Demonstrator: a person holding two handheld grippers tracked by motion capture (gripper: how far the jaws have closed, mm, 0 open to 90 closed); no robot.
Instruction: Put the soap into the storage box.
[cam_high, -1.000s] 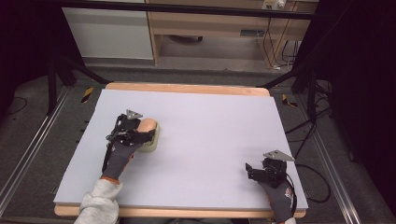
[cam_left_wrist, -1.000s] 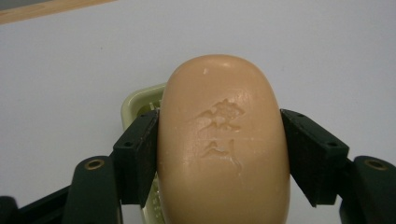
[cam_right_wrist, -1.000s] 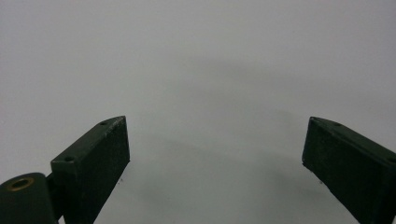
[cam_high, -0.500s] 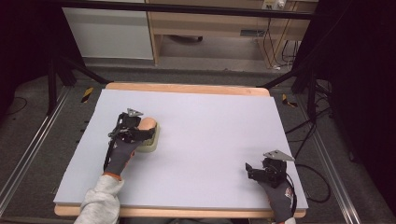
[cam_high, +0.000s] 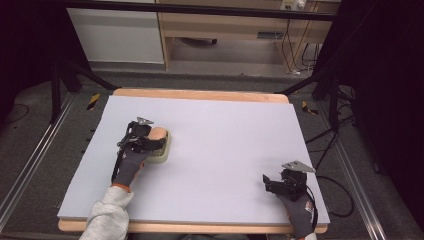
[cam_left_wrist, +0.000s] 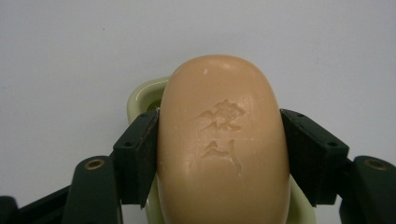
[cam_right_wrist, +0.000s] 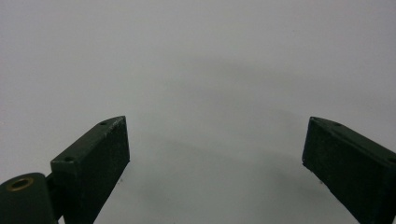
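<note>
While the left hand-held gripper (cam_left_wrist: 219, 154) sits on the left half of the surface (cam_high: 225, 130), its jaws are clamped on the soap bar (cam_left_wrist: 222, 140), one pad on each long side, both touching. Soap is peach-coloured w/ embossed characters on top (can't read them). It sits over a pale green soap dish (cam_left_wrist: 142, 93); dish rim pokes out at the bar's far-left end and along the lower edge. Can't tell whether the bar rests in the dish or is lifted just off it.

High view: left hand-held gripper (cam_high: 145, 142) and soap bar (cam_high: 158, 134) are mid-left on the surface, soap dish (cam_high: 164, 152) directly under/beside them, gloved left hand (cam_high: 131, 162) behind, grey sleeve (cam_high: 107, 217) coming in from the bottom edge.

Right hand-held gripper (cam_high: 272, 181) is near the front-right corner of the surface, well apart from the soap. Right gripper view: its jaws are spread wide, nothing between them, just bare pale surface (cam_right_wrist: 210, 70) ahead. Grey plate on top, cable trails off the right edge.
</note>
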